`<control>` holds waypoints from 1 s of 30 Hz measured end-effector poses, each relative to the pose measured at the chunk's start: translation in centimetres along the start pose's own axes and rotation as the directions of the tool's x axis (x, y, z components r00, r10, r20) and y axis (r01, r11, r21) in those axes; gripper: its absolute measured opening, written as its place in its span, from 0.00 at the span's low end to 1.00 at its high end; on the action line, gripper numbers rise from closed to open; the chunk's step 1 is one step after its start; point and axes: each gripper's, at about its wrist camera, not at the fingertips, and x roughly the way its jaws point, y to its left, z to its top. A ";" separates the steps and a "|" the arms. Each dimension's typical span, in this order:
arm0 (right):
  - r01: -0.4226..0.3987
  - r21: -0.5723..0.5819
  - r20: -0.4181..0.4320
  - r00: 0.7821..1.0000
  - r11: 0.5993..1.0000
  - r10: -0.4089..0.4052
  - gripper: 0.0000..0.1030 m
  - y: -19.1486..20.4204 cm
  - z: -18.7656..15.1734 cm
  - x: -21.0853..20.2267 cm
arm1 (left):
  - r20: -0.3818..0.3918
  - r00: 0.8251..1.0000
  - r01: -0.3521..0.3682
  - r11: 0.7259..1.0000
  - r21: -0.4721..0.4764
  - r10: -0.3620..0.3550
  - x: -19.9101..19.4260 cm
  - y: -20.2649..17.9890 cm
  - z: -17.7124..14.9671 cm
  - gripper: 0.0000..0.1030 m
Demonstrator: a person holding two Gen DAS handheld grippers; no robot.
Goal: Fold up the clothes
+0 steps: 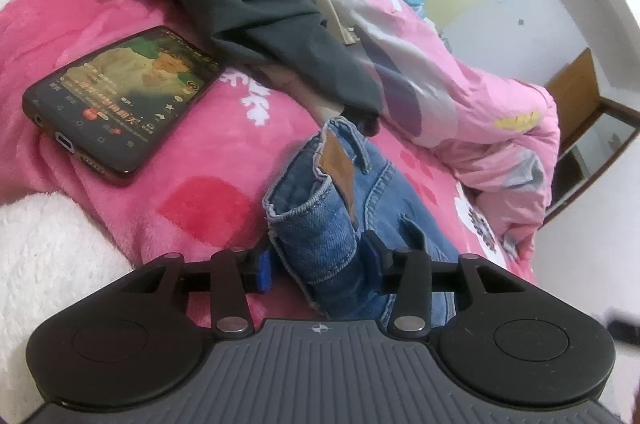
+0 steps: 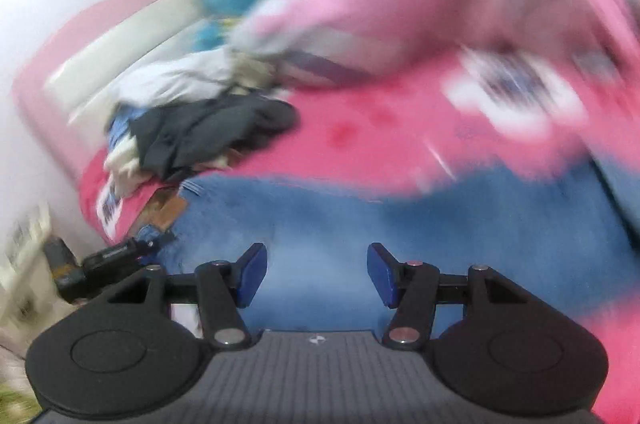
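Note:
Blue jeans (image 1: 320,224) with a brown leather patch lie on a pink bed blanket (image 1: 192,164). My left gripper (image 1: 316,262) is shut on the bunched waistband end, which stands up between its blue pads. In the blurred right wrist view the jeans (image 2: 320,216) spread flat across the bed. My right gripper (image 2: 317,274) hovers open just above the denim, with nothing between its fingers. The left gripper (image 2: 120,256) shows at the far left of that view, at the waistband.
A phone (image 1: 124,100) with its screen lit lies on the blanket to the left. A dark grey garment (image 1: 256,12) and pale clothes are piled behind. A pink quilt (image 1: 480,104) is heaped at the right. White fluffy fabric (image 1: 48,256) sits near left.

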 end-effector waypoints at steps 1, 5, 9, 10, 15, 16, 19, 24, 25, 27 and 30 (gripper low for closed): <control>0.005 -0.080 -0.004 1.000 0.997 -0.006 0.57 1.4 1.1 2.3 | -0.002 1.000 0.004 1.000 0.003 -0.004 -0.1 0.1 0.0 0.42; -0.008 -0.265 -0.062 0.998 0.964 -0.008 0.63 5.9 3.9 11.7 | -0.018 1.000 0.024 0.999 0.021 -0.024 -0.3 0.3 0.1 0.42; -0.106 -0.335 -0.163 0.985 0.936 0.053 0.62 8.1 4.7 18.7 | -0.033 0.998 0.047 0.998 0.039 -0.046 -0.3 0.6 0.2 0.42; -0.130 -0.344 -0.186 0.980 0.930 0.068 0.59 8.5 4.6 20.1 | -0.036 0.998 0.053 0.998 0.044 -0.052 -0.3 0.6 0.2 0.42; -0.207 -0.369 -0.268 0.957 0.906 0.110 0.38 9.6 3.2 22.3 | -0.044 0.995 0.088 0.995 0.049 -0.086 -0.2 1.2 0.3 0.42; -0.189 -0.396 -0.249 0.964 0.898 0.093 0.23 9.9 2.9 21.9 | -0.044 0.995 0.096 0.995 0.041 -0.094 -0.2 1.3 0.3 0.42; -0.109 -0.451 -0.165 0.986 0.886 0.038 0.06 10.8 2.5 20.5 | -0.041 0.994 0.100 0.995 0.030 -0.099 -0.2 1.4 0.3 0.42; 0.032 -0.525 -0.017 0.999 0.851 -0.047 0.05 12.4 1.7 18.1 | -0.036 0.994 0.101 0.994 0.031 -0.100 -0.1 0.8 0.8 0.44; 0.061 -0.537 0.014 0.998 0.842 -0.063 0.05 12.7 1.6 17.6 | -0.036 0.994 0.105 0.994 0.025 -0.104 -0.1 0.8 1.0 0.45; 0.096 -0.561 0.041 0.995 0.822 -0.088 0.05 12.8 1.4 17.8 | -0.040 0.994 0.104 0.995 0.010 -0.104 0.2 1.0 1.2 0.45; 0.142 -0.612 0.060 0.989 0.778 -0.134 0.01 12.9 0.7 19.8 | -0.048 0.995 0.085 0.996 0.020 -0.084 0.4 0.9 1.2 0.45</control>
